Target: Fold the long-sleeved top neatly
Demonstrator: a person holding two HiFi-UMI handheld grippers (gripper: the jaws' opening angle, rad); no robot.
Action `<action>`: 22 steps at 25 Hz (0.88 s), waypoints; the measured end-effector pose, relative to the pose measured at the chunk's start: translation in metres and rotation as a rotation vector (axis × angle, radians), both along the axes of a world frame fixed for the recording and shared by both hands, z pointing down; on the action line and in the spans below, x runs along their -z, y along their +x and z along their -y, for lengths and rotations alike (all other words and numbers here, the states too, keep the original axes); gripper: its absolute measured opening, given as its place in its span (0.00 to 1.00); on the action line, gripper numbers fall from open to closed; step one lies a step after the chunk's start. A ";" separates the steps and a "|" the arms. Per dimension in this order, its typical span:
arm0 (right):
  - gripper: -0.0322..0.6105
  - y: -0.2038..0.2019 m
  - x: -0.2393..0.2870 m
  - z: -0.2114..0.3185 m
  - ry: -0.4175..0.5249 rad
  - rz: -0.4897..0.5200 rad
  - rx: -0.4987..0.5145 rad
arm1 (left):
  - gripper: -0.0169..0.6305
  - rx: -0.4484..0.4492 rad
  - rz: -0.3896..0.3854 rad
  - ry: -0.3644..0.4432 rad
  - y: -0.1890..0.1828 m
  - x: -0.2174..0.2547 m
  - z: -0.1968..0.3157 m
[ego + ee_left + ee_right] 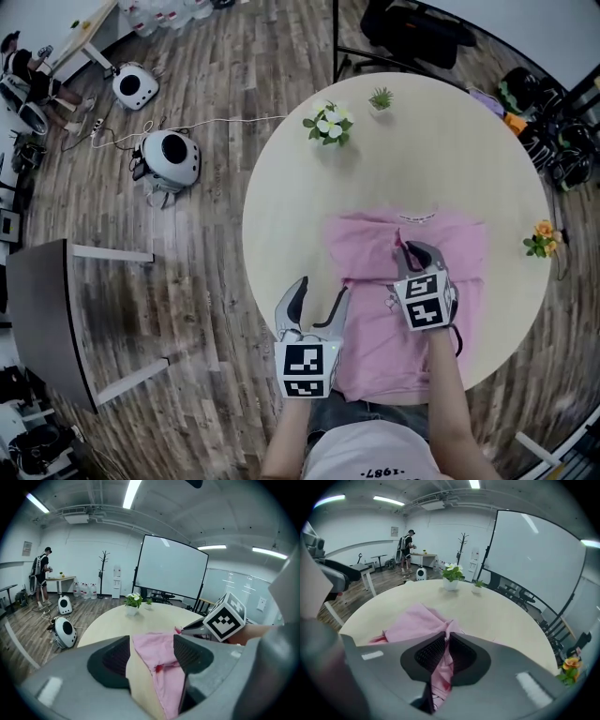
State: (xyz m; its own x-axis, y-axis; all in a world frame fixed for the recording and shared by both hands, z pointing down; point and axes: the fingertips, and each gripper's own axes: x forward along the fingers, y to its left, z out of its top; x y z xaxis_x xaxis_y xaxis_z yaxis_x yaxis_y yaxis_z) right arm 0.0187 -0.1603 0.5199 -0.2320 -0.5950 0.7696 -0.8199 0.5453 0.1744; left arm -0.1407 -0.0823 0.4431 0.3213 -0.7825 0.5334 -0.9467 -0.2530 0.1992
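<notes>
Well, my right gripper (412,255) was clamped on a thin pinch of the top (373,342), my left gripper (321,300) gaped apart; pulling one-handed, I judged, could drag it askew.

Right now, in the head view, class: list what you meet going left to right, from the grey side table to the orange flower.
Grey side table → white round device on the floor → left gripper, open → right gripper, shut on the pink top → orange flower.

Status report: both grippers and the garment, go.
Left hand-held gripper open at left edge of pink top. Right hand-held gripper shut on its fabric. Potted flowers far side, clear.
</notes>
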 end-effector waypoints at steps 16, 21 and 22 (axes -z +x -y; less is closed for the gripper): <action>0.14 0.152 0.039 0.000 0.090 -0.041 -0.218 | 0.48 -0.146 0.007 -0.001 0.079 0.005 0.007; 0.14 0.180 0.010 -0.010 0.026 -0.086 -0.225 | 0.48 -0.153 0.032 -0.016 0.087 -0.001 0.007; 0.14 0.184 0.003 -0.012 0.010 -0.093 -0.226 | 0.48 -0.153 0.036 -0.022 0.088 -0.002 0.007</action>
